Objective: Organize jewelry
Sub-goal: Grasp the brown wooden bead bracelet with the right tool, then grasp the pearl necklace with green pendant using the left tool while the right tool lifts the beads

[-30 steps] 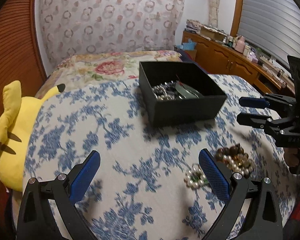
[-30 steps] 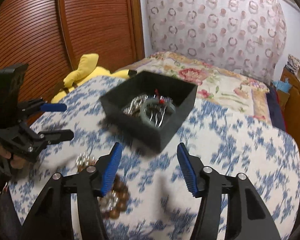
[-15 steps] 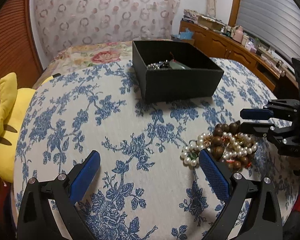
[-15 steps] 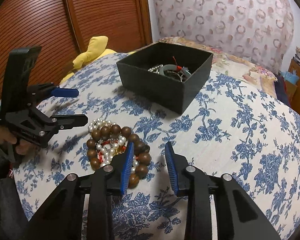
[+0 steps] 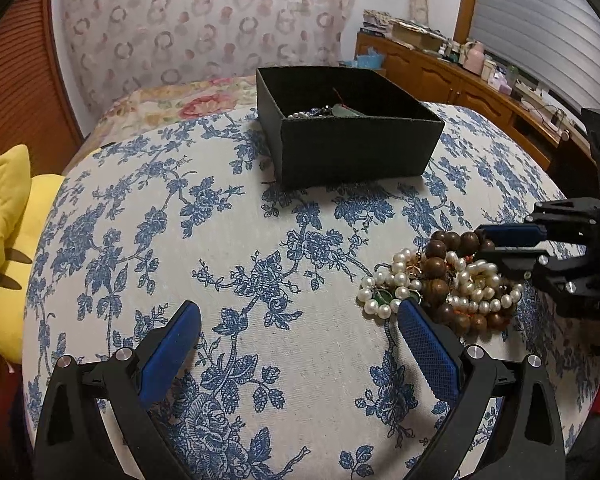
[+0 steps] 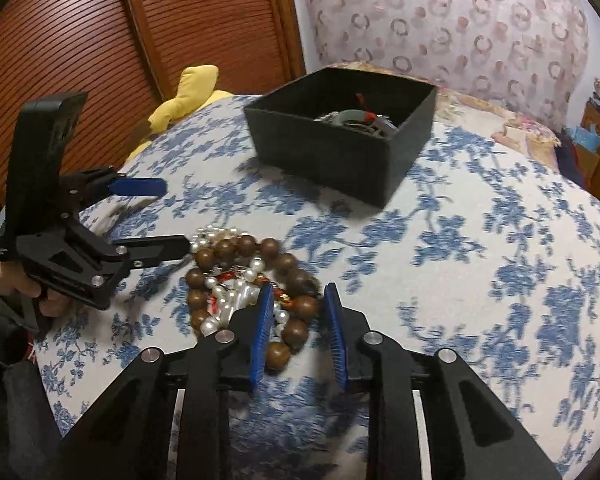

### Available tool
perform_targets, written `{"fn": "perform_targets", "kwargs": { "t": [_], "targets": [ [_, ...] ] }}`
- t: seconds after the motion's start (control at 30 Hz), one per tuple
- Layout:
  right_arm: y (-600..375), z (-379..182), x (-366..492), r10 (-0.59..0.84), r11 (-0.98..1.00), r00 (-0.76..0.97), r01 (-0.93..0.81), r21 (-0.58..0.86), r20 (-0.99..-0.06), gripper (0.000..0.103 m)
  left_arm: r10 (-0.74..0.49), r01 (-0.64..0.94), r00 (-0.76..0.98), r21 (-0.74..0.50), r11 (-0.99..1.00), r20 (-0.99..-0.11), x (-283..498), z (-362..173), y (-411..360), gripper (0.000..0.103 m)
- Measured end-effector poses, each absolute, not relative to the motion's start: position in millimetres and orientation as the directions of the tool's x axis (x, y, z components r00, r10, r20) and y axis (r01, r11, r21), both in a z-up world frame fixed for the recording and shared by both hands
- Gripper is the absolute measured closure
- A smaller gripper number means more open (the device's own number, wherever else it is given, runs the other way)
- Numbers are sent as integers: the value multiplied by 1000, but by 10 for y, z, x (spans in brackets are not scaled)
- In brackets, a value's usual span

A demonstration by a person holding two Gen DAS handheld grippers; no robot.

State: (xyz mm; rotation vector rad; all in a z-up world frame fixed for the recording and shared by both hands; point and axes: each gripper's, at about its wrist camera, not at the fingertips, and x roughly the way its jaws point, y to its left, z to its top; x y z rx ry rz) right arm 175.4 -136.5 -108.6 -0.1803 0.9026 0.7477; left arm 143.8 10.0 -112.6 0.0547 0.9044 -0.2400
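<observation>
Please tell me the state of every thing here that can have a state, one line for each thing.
Black box: lid off, jewelry inside.
Wooden bead bracelet: on the cloth in the pile, between the right jaws.
Pearl strands: tangled in the pile, outside the box.
Right gripper: jaws have just been closing, not yet pressing the beads.
Left gripper: jaws wide open, holding nothing.

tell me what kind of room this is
Most likely a bedroom. The jewelry pile and black box sit on a blue floral bedspread, with a yellow plush toy at its edge and a cluttered wooden dresser along the wall.
</observation>
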Motion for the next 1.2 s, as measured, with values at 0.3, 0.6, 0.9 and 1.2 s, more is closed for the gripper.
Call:
{"fn": "perform_targets", "kwargs": {
  "t": [0.3, 0.6, 0.9, 1.2],
  "targets": [
    [-1477, -938, 1703, 540, 739, 419, -652, 172, -730, 88, -185, 227, 593, -57, 972, -784, 1429, -1134, 105, 8],
    [-1596, -543, 1630, 576, 735, 493, -661, 150, -652, 88, -191, 229, 604, -61, 972, -774, 1392, -1091, 117, 8],
    [-1761, -137, 1564, 575, 754, 579, -650, 100, -578, 88, -196, 238, 618, -57, 970, -761, 1327, -1000, 48, 8],
    [-1973, -183, 1642, 530, 795, 613, -599, 94, -586, 88, -229, 303, 623, -40, 952, -748, 1323, -931, -155, 24]
  ]
}}
